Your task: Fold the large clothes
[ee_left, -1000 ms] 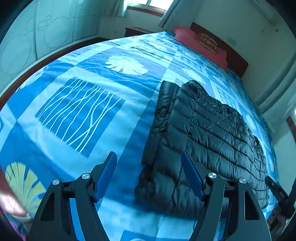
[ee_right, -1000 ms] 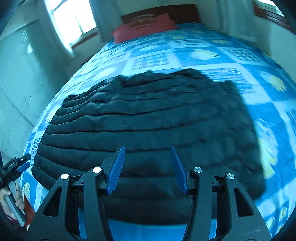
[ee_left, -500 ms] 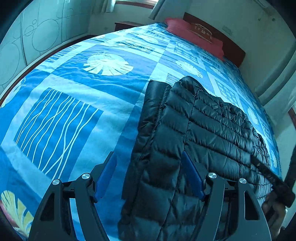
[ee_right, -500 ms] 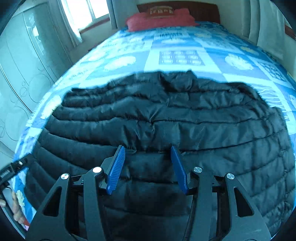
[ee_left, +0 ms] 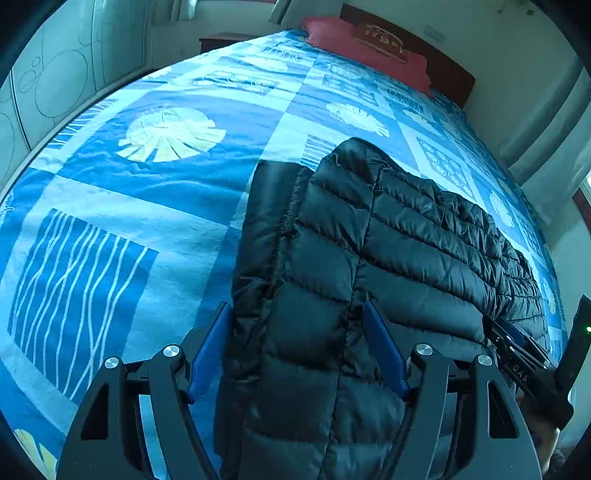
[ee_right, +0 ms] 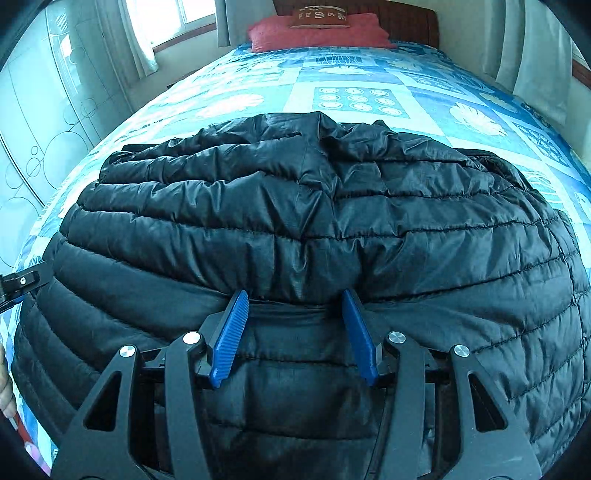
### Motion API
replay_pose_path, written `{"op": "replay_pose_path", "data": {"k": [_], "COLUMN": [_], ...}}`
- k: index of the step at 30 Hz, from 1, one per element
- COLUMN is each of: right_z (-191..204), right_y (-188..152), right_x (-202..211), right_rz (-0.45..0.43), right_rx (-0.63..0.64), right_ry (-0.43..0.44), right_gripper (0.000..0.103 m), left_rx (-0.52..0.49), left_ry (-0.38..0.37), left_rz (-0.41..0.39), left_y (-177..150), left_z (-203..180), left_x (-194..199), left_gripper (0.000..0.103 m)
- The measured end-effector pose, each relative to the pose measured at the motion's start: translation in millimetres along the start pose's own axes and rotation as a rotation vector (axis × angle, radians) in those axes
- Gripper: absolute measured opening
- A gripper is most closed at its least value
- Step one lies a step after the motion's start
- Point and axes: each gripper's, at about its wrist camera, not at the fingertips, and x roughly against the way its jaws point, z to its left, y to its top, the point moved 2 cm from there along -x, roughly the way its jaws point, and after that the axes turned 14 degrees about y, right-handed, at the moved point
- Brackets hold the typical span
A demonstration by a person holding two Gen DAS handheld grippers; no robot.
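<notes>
- While both grippers stand over the near edge of the black puffer jacket (ee_left: 388, 240), which lies flat across the bedspread (ee_left: 147, 184), treat this as the pre-grasp stage.
- Left gripper (ee_left: 297, 314): jaws wide, straddling the jacket's folded side edge; the pads do not appear to press.
- Right gripper (ee_right: 293, 301): jaws about half open, tips at a quilted ridge near the hem; nothing is clamped.
- Close each pair on all layers together; slippery padded fabric probably escapes a shallow pinch.
- Lift both sides evenly to keep the fold line straight.
- Surface: a soft bed under a blue patterned cover.
- Far end: red pillow (ee_right: 317, 31) against a dark headboard (ee_right: 410, 22); curtains (ee_right: 532, 55), a window and a pale wardrobe (ee_left: 66, 74) line the walls.
</notes>
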Motion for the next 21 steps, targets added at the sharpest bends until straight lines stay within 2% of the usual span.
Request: {"op": "replay_pose_path", "data": {"k": [10, 14, 16, 18, 21], "right_z": [-2, -2, -1, 0, 1], "right_y": [-1, -1, -1, -1, -2], "right_x": [1, 1, 1, 2, 3], "right_rz": [-0.002, -0.003, -0.005, -0.008, -0.012], "right_rx": [0.003, 0.004, 0.005, 0.008, 0.013], "right_ry": [-0.001, -0.001, -0.003, -0.007, -0.011], "right_gripper": [0.052, 0.052, 0.052, 0.052, 0.052], "left_rx": [-0.009, -0.009, 0.031, 0.119, 0.177], "left_ry": [0.030, 0.030, 0.005, -0.046, -0.060], "left_rz": [0.014, 0.040, 0.074, 0.126, 0.118], "left_y": [1, 0, 0, -2, -3], "left_z": [-4, -4, 1, 11, 14], "left_x": [-13, -24, -31, -37, -35], "left_gripper": [0.076, 0.081, 0.084, 0.085, 0.085]}}
